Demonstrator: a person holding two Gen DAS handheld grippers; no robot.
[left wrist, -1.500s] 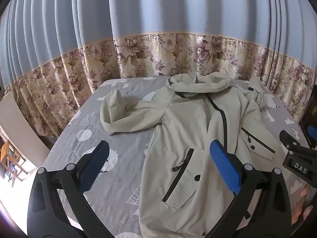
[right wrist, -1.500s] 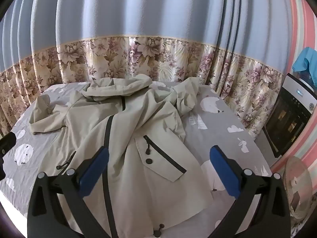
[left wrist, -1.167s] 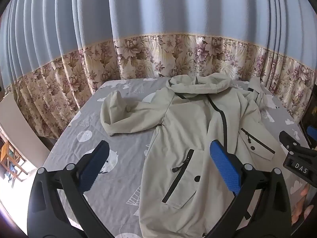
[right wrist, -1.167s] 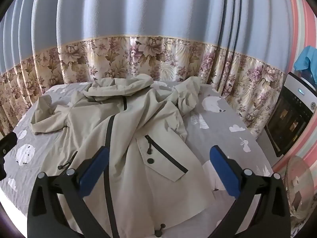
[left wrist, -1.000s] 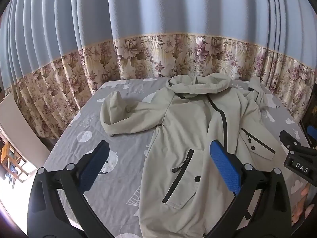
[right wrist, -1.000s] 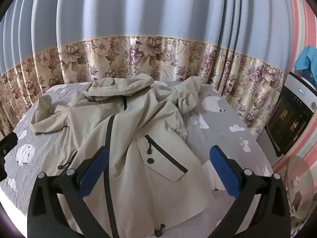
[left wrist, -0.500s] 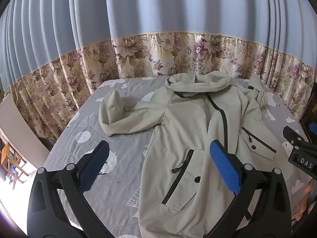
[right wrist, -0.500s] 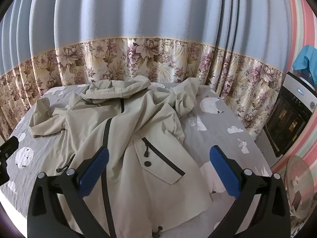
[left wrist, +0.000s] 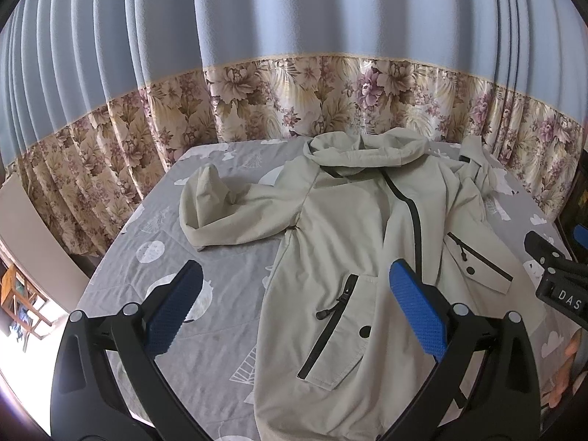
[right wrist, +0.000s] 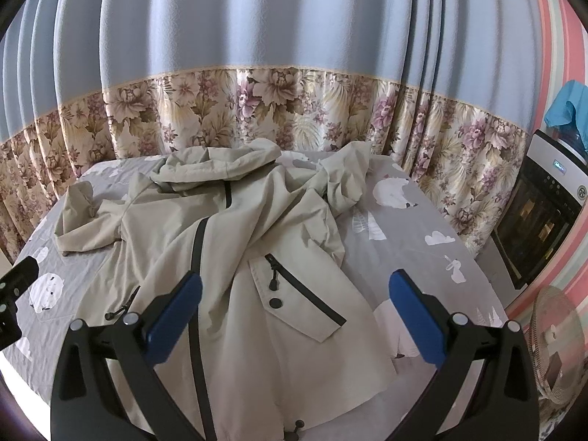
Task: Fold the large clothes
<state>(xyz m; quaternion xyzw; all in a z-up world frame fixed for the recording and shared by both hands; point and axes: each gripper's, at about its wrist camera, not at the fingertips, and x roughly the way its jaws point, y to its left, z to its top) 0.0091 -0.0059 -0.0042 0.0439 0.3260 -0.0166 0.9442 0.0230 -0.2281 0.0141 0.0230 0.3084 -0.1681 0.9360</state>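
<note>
A long pale-beige hooded coat (left wrist: pixel 352 242) of smooth, lightly creased woven cloth lies face up on the bed with the grey printed sheet (left wrist: pixel 220 360); black zip lines run down its front and across its slanted flap pockets, each with a dark round snap; its hood is bunched at the far end, near the pleated blue curtain with a floral border (left wrist: pixel 294 73).

The left tool (left wrist: pixel 294 312) is released — its black arms are spread wide, the ribbed blue pads (left wrist: pixel 417 310) well apart and holding nothing; the coat's lower front lies ahead between them, one sleeve flung out ahead to its left.

The right tool (right wrist: pixel 294 312) is likewise released and empty; the coat's hem and flap pocket lie just ahead between its pads — the crumpled second sleeve further ahead, towards the right.
</note>
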